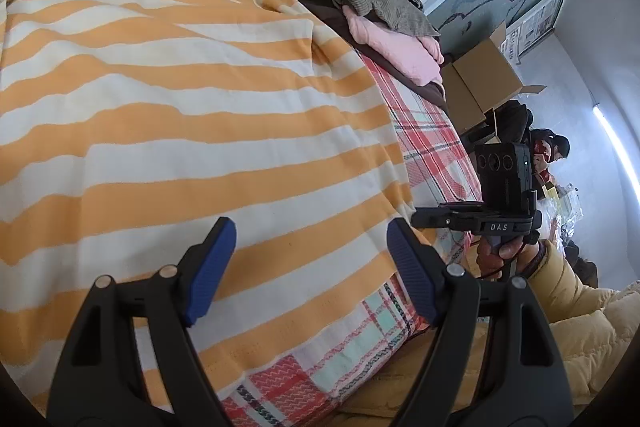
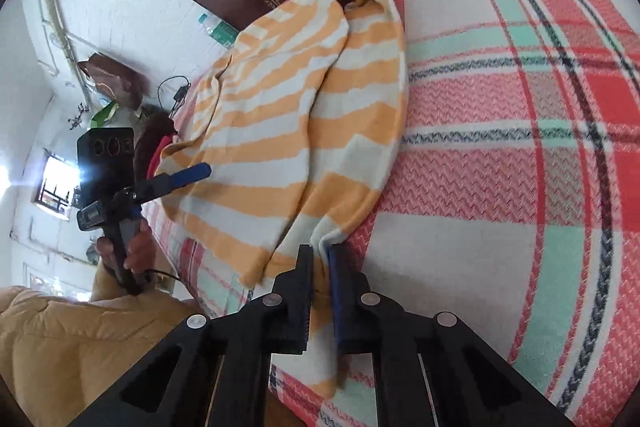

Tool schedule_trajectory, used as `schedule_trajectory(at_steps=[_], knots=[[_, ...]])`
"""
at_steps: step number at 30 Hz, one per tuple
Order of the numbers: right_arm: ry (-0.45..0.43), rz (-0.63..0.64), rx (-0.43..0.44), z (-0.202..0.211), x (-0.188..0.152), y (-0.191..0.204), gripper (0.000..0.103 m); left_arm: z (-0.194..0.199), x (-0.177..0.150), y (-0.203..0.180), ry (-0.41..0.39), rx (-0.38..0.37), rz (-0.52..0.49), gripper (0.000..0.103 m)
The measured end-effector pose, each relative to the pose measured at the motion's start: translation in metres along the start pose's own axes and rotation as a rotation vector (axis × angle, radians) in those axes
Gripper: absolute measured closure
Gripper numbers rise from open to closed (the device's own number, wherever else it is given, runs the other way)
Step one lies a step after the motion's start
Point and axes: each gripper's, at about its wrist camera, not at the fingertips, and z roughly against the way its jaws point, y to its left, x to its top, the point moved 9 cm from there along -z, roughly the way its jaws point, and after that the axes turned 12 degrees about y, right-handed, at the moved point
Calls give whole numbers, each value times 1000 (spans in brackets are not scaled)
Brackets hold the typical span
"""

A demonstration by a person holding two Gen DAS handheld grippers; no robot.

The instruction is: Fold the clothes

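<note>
At the bottom centre of the right wrist view the right gripper (image 2: 319, 259) is clenching the near hem of the striped garment (image 2: 288, 107); mid-left, the left gripper (image 2: 192, 173) is hovering released; the fold is likely wanting matched corners on the plaid bedcover (image 2: 500, 147).

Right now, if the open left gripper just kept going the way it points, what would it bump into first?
Most likely the orange-and-white striped garment. It fills the view between and beyond the left gripper, spread over the plaid bedspread, though depth is hard to judge.
</note>
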Motion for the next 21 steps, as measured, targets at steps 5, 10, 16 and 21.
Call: schedule_trajectory(at_steps=[5, 10, 16, 21], knots=[[-100, 56, -53, 43, 17, 9, 96, 3, 1, 4, -9, 2, 22, 24], [-220, 106, -206, 99, 49, 7, 96, 3, 4, 3, -11, 7, 18, 24], [-292, 215, -700, 143, 79, -16, 96, 3, 4, 2, -7, 14, 9, 24], [-160, 166, -726, 108, 72, -51, 95, 2, 5, 7, -4, 13, 19, 24]])
